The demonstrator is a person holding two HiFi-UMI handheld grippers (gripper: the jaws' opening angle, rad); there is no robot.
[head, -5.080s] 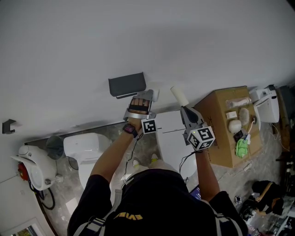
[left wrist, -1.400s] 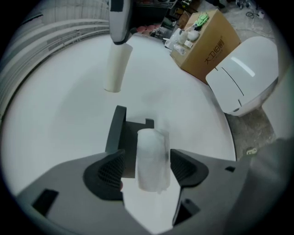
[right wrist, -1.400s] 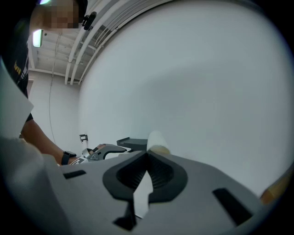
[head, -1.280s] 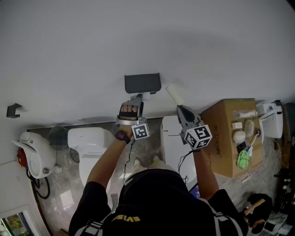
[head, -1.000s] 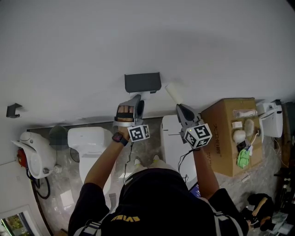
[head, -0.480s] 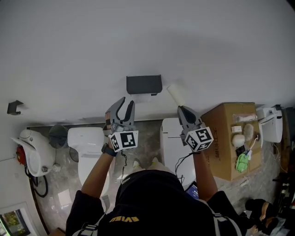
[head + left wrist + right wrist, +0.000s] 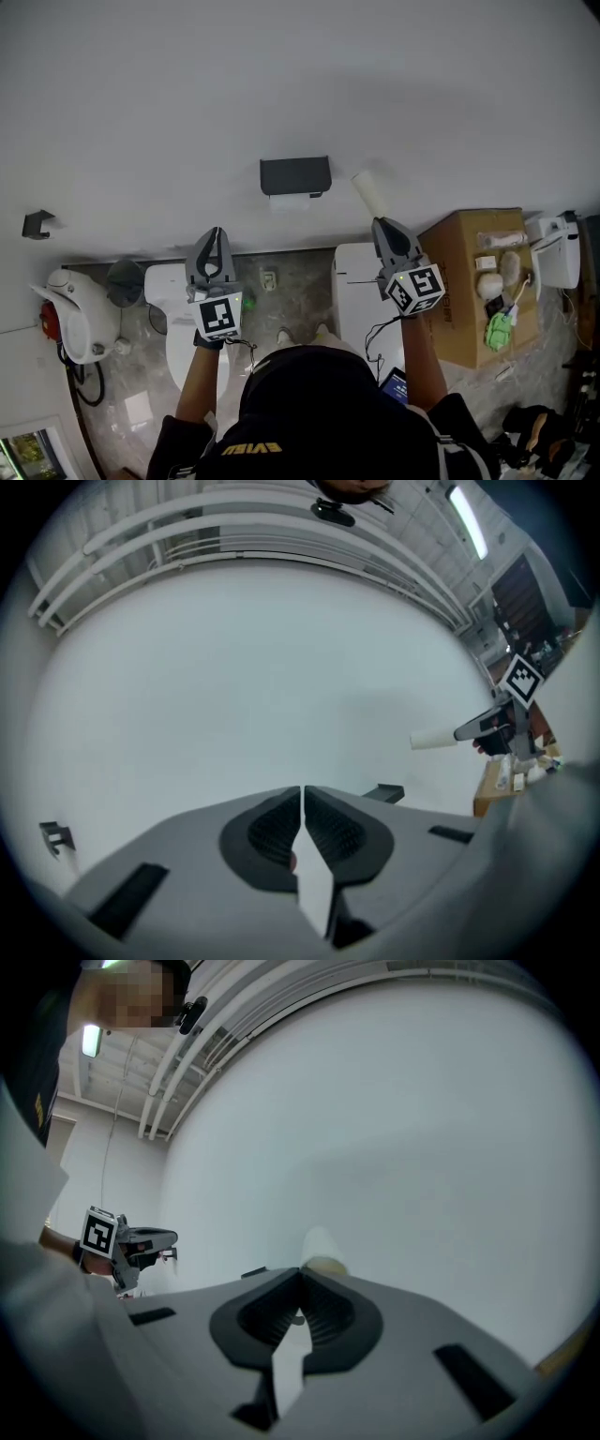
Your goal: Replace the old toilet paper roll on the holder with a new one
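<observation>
A dark grey paper holder [image 7: 295, 175] is fixed to the white wall, with a bit of white paper [image 7: 287, 200] showing under it. My left gripper [image 7: 215, 232] is well to the left of the holder and lower, above the toilet. Its jaws are shut with nothing between them [image 7: 302, 791]. To the right of the holder, my right gripper [image 7: 381, 222] is shut on a slim cream roll tube [image 7: 369, 193], which sticks out past its tips toward the wall [image 7: 320, 1245]. The left gripper view shows that tube [image 7: 432, 741] off to the right.
A white toilet [image 7: 178, 298] stands below the left gripper and a white cabinet [image 7: 358, 291] below the right one. An open cardboard box [image 7: 461, 246] with small items is at the right. A white fixture [image 7: 67, 323] and a wall hook [image 7: 36, 224] are at the left.
My left gripper has pulled away from the holder to the left and down, rolled upright, and closed its jaws on nothing. The right gripper with the tube has barely shifted.
</observation>
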